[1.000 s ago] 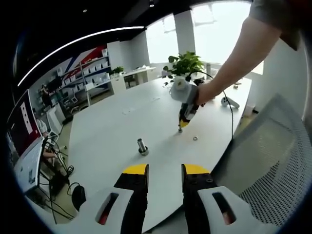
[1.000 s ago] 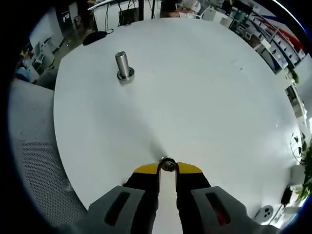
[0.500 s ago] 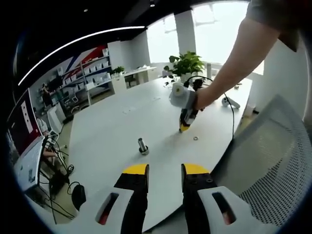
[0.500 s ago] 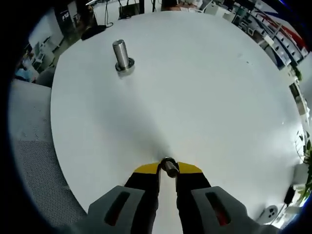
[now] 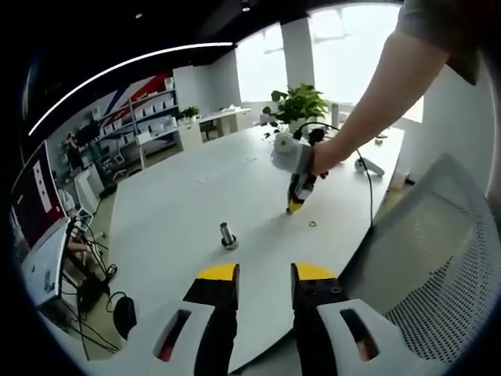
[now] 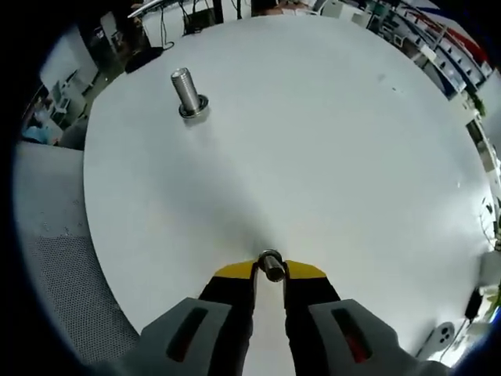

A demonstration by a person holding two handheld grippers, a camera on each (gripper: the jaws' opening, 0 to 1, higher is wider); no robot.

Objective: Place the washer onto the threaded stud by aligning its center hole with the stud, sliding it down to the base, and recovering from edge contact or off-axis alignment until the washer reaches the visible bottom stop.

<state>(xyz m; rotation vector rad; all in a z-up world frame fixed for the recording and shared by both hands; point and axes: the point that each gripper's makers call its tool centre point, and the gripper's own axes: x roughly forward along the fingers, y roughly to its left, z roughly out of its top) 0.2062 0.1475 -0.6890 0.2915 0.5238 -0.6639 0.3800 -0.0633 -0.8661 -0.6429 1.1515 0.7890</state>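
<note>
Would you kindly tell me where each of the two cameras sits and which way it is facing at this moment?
Left gripper view: rides on the left gripper, held back at the near edge of the white table, looking across it at the threaded stud, a loose washer and the right gripper in the person's hand; its own open jaws show.
Right gripper view: rides on the right gripper, looking down over the table toward the stud; its jaws are shut on a washer.
Shared: table and stud.

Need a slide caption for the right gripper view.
Right tongs pinch the washer above the white table, threaded stud standing ahead.
</note>
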